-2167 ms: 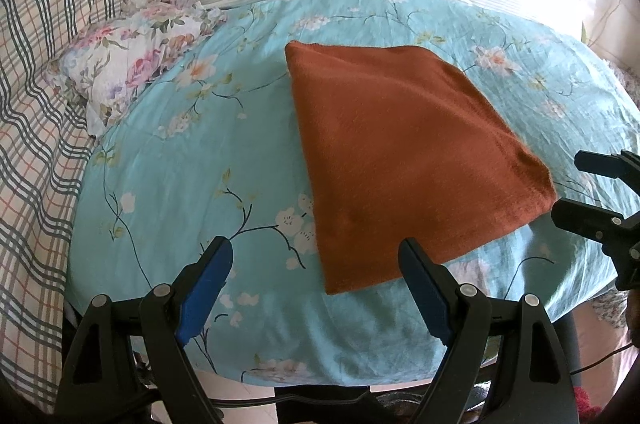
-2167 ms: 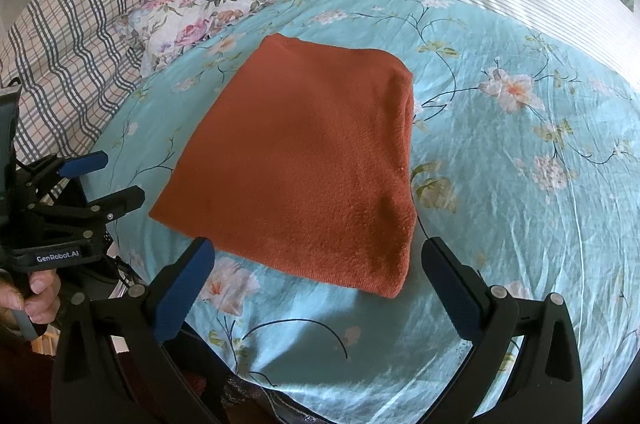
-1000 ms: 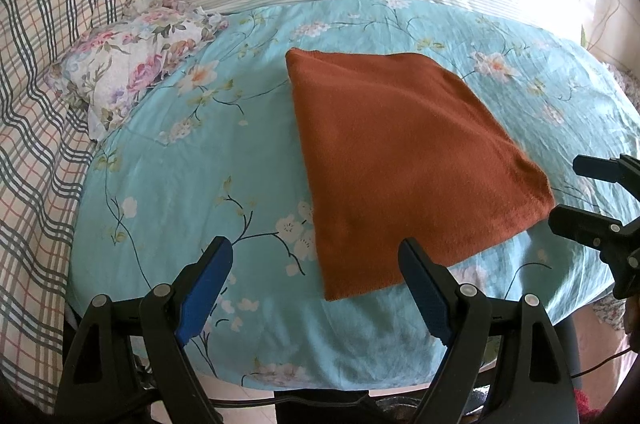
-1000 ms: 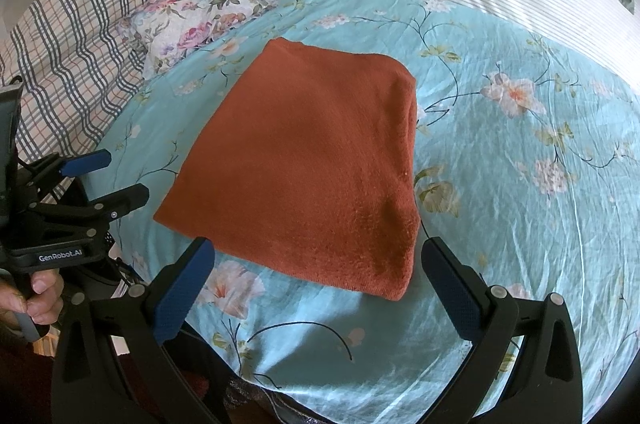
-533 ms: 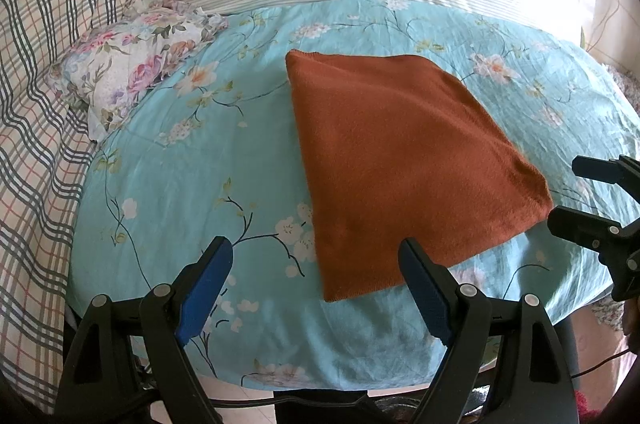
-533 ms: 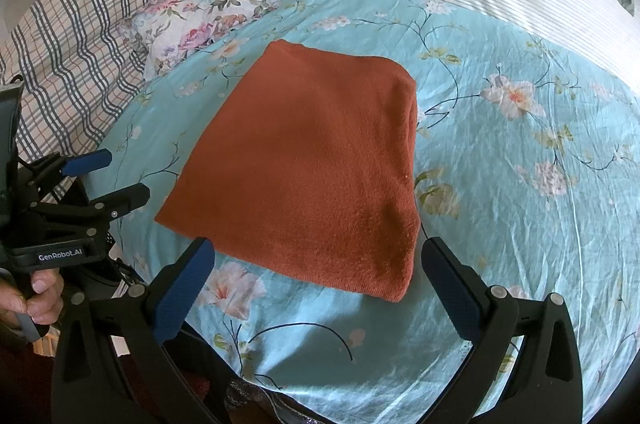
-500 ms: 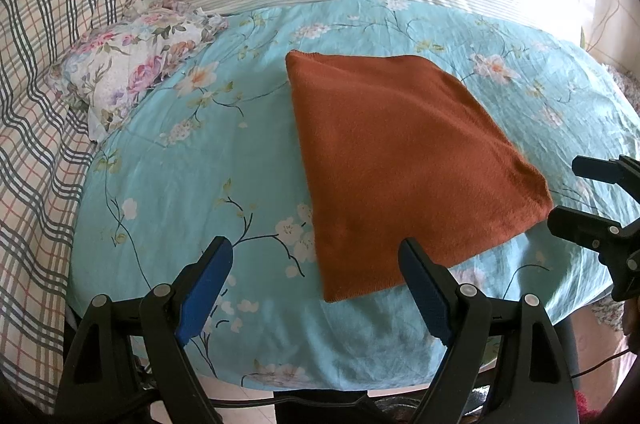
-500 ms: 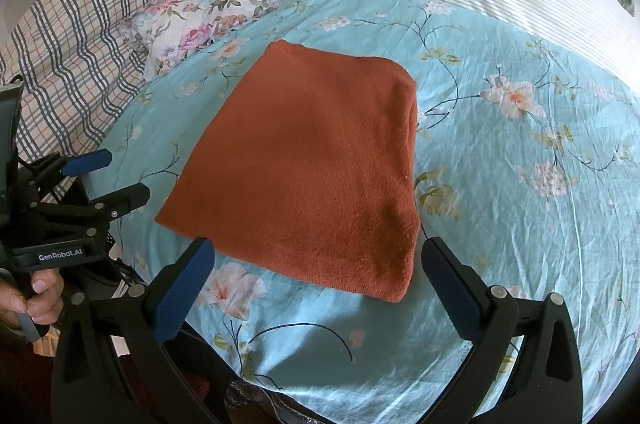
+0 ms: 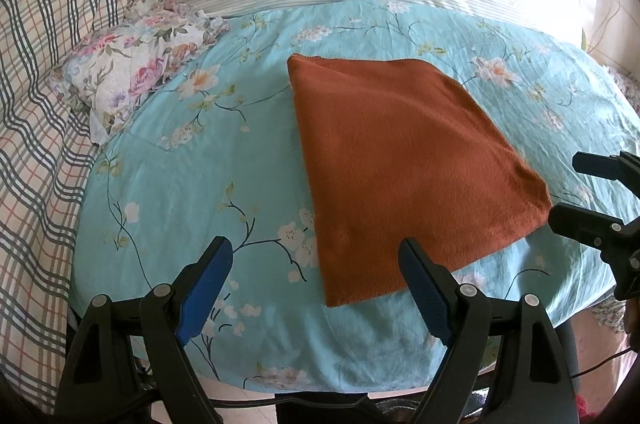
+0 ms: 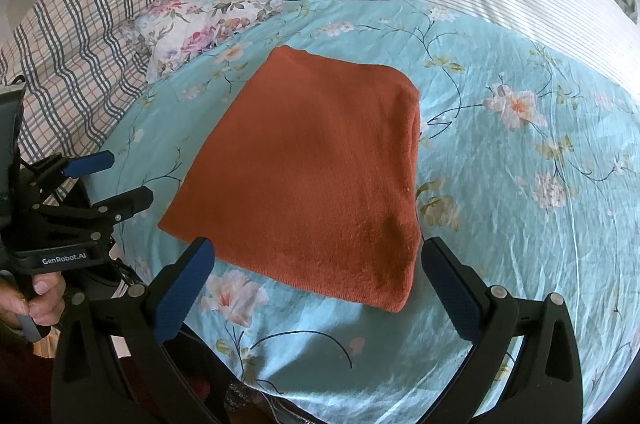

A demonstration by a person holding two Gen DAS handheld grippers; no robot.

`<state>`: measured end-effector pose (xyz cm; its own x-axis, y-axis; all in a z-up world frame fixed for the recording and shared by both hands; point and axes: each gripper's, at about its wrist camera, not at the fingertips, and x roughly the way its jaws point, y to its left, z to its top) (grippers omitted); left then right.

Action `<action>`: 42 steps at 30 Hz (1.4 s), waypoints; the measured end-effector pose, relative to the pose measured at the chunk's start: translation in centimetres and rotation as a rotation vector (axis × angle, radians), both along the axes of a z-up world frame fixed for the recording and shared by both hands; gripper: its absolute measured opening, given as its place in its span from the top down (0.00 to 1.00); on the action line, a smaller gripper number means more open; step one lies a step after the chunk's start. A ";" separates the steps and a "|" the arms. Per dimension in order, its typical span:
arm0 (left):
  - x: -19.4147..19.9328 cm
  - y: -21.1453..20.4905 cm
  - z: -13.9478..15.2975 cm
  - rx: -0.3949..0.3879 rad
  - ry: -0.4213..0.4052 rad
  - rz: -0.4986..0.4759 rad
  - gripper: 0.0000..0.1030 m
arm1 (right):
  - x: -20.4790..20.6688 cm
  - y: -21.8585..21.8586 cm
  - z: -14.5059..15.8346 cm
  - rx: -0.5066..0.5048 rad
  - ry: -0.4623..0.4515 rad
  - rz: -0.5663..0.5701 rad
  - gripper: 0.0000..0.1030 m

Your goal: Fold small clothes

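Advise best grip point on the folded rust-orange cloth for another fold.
Probably the two near corners of the rust-orange cloth, one per hand-held gripper, coming in low from the bed's near edge. It lies flat on the floral sheet, and its layered near hem faces both open tools, so fingers can pinch every layer there.

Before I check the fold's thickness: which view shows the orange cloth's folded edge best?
The right wrist view: the orange cloth shows its rounded, doubled right edge. The left wrist view shows the cloth whole but flat.
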<state>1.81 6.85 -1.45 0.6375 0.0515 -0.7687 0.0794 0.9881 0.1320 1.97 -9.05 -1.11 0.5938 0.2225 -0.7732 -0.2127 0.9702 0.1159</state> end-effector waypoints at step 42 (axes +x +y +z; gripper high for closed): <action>0.7 0.1 0.3 -0.011 -0.003 0.005 0.17 | 1.3 -0.4 0.3 0.003 -0.003 -0.001 0.00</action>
